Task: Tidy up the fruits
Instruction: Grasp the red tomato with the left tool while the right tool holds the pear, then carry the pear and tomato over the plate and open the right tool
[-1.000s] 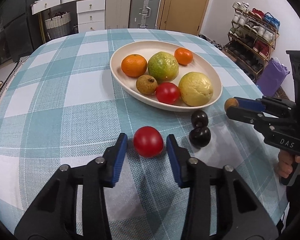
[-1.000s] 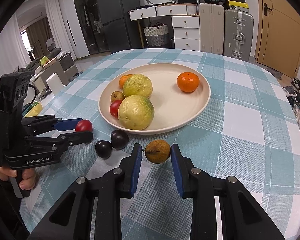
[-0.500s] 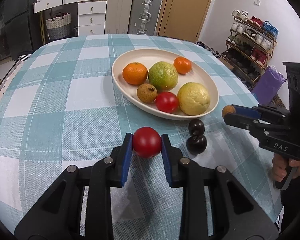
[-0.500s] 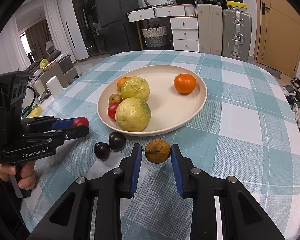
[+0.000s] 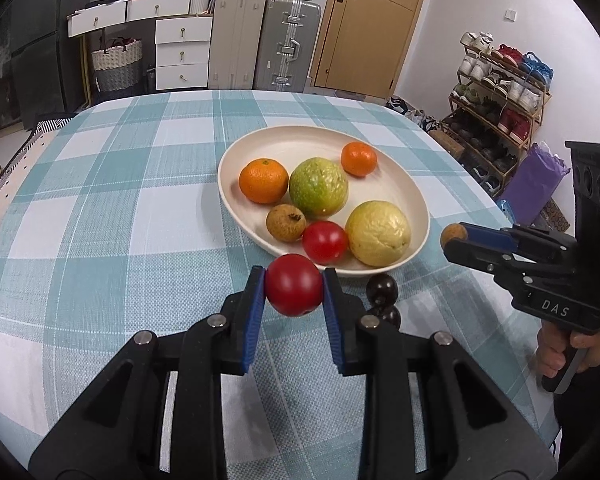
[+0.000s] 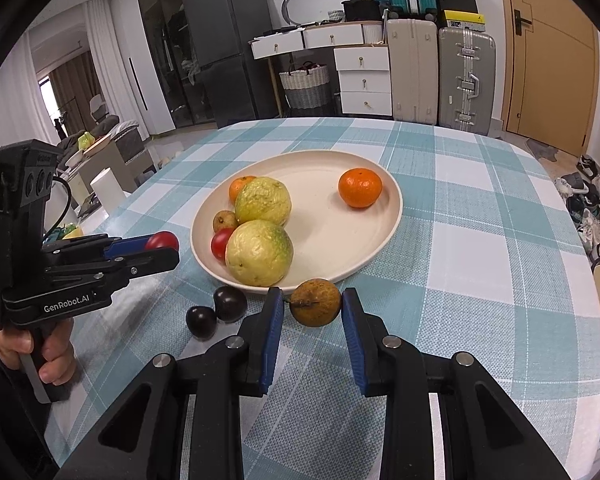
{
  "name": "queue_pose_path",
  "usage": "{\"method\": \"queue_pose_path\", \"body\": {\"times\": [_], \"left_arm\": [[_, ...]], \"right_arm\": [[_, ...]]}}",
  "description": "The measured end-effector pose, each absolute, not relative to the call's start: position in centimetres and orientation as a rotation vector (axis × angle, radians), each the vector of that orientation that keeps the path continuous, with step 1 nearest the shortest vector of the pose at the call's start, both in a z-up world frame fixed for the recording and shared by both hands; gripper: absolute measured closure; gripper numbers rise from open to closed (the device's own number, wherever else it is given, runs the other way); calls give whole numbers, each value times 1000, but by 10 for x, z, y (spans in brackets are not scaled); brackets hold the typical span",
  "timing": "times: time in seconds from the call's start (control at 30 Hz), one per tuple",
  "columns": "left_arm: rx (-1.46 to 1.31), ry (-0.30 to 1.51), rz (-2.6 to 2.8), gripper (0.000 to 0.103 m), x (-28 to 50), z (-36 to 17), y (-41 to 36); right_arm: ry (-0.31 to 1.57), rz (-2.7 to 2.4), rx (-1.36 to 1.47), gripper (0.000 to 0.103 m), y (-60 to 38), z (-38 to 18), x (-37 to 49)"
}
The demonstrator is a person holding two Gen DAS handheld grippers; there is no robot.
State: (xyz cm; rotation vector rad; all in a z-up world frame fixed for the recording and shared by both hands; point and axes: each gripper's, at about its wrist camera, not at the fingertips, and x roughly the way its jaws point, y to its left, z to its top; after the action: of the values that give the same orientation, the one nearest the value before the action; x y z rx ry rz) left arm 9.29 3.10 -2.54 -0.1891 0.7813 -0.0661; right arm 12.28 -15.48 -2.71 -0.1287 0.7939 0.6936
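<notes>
My left tool [image 5: 294, 290] is black plastic with ribbed blue pads [image 5: 253, 328] and round silver screws [image 5: 145, 337]; its side reads "GenRobot.AI". My right tool [image 6: 315, 303] matches it, marked "DAS", with three round holes in its upright block [image 5: 594, 184]

Table [image 5: 112, 208]: rounded edge, covered in teal-and-white checked cloth. Directly on it, beyond the jaws of both grippers: one cream oval plate [image 5: 418, 204], near rim just past the jaw tips. Also directly on cloth: two dark round fruits [image 6: 216, 310], side by side and touching, close before the plate's near rim; just right of the left-hand jaws and partly hidden behind them, just left of the right-hand jaws. Cloth otherwise bare out to the far and side edges in both views.
</notes>
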Motion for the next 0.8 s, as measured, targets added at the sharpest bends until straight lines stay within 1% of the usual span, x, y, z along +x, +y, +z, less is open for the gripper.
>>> {"method": "queue_pose_path", "body": {"times": [0.8], "left_arm": [[-172,753,-61,78,122,-16,28]], "right_arm": [[762,667,-89,73,-154,-23,141]]}}
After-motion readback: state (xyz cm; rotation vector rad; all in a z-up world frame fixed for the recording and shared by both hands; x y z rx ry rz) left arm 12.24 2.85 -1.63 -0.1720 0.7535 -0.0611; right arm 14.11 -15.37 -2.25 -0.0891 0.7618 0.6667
